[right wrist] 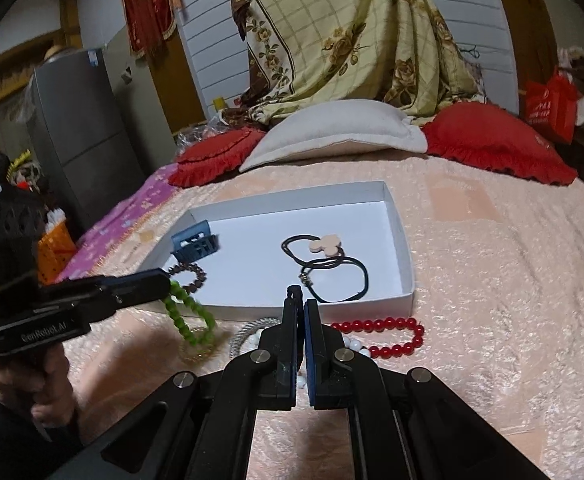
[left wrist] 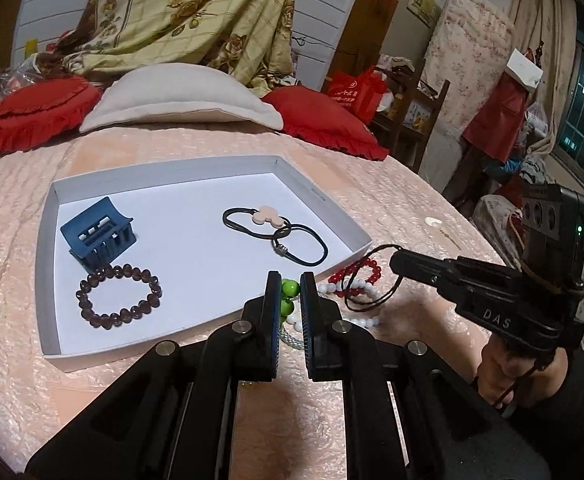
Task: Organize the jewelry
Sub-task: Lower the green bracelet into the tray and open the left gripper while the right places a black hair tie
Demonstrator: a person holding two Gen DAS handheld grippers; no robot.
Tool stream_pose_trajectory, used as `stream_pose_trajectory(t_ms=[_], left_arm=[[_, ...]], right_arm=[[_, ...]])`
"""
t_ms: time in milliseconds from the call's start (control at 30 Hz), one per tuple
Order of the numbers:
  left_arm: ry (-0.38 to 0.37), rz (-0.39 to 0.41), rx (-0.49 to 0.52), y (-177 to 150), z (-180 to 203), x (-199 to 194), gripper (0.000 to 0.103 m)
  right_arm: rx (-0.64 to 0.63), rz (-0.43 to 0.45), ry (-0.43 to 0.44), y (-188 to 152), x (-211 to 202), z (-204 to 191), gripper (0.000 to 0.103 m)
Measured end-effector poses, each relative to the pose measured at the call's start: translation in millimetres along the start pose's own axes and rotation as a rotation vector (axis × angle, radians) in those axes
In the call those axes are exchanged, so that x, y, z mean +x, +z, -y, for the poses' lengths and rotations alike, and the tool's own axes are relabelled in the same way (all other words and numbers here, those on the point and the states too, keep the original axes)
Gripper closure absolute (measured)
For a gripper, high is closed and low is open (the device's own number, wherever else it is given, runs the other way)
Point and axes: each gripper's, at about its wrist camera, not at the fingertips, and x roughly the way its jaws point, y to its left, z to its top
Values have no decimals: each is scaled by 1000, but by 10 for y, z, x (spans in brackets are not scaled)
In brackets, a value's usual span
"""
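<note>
**Two handheld grippers lifting jewelry beside a white tray on a bed**

Nearest the viewer, the left gripper (left wrist: 290, 286) is pinching a green bead bracelet (right wrist: 186, 316) between its fingers; the loop is dangling from the fingertips above the peach quilted bedspread (right wrist: 491, 280), just in front of the tray's near edge. The right gripper (right wrist: 299, 300) is sitting with its fingers pressed together on a thin black cord (left wrist: 365, 300), which is looping down from its tip onto the bedding.

Lying on the bedspread just outside the tray's near right corner are a red bead bracelet (right wrist: 391, 334) and a white bead strand (left wrist: 355, 290), touching and partly overlapping each other.

The shallow white tray (left wrist: 48, 280) is resting on the bedspread. Inside, a dark brown bead bracelet (left wrist: 118, 296) is lying near the near left corner, touching a blue claw hair clip (left wrist: 98, 236) standing just behind it. Toward the right side, two black hair ties (left wrist: 284, 238) are lying linked together; the farther one is carrying a pale pink charm (left wrist: 270, 214), the nearer one a small metal bead.

Beyond the tray's far edge, a cream pillow (left wrist: 180, 98) is lying between two red ruffled cushions (left wrist: 36, 114) at the head of the bed. A floral yellow blanket (left wrist: 196, 12) is hanging behind them.
</note>
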Motion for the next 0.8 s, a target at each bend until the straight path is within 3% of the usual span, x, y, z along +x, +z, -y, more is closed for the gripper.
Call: stream_pose_trajectory(t_ms=[233,533,800], left_arm=[[13,13,-24,14,-70,-24,95],[11,14,-30,14,-67,-45,95],[-42,56,-69,106,-126,-139,95]], right_arm=[[42,54,2,-7,-24,59,100],[-16,14,-5,24,41,-51,100],[-29,38,0,130,37,-34,100]])
